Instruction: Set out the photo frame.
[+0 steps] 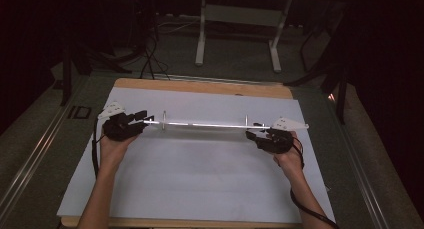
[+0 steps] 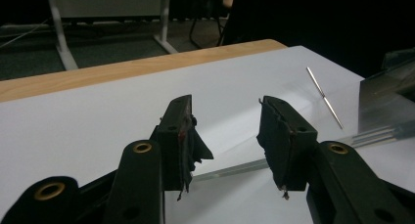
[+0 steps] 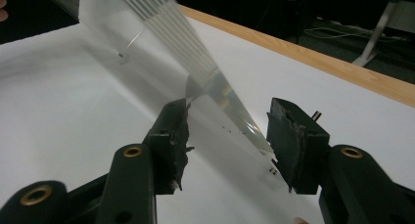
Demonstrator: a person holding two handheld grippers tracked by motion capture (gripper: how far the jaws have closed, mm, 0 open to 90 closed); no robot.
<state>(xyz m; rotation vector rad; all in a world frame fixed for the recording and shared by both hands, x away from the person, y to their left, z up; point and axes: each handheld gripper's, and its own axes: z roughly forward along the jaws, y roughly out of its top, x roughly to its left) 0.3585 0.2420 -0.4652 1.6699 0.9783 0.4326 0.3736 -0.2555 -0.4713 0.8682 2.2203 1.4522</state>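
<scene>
A long clear strip (image 1: 202, 124) spans the white sheet (image 1: 200, 179) between both grippers. The left gripper (image 2: 225, 136) and right gripper (image 3: 227, 136) each stand spread at one end of it. Its glassy faces blur; whether any pad touches it cannot be told.

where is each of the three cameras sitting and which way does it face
High view: above the person's side, looking forward and down at the white sheet on the wooden table; both forearms, left gripper, right gripper.
Left gripper view: on the left gripper, along its open black fingers over the sheet.
Right gripper view: on the right gripper, fingers open.
Shared: all three show the long clear plastic strip.
</scene>
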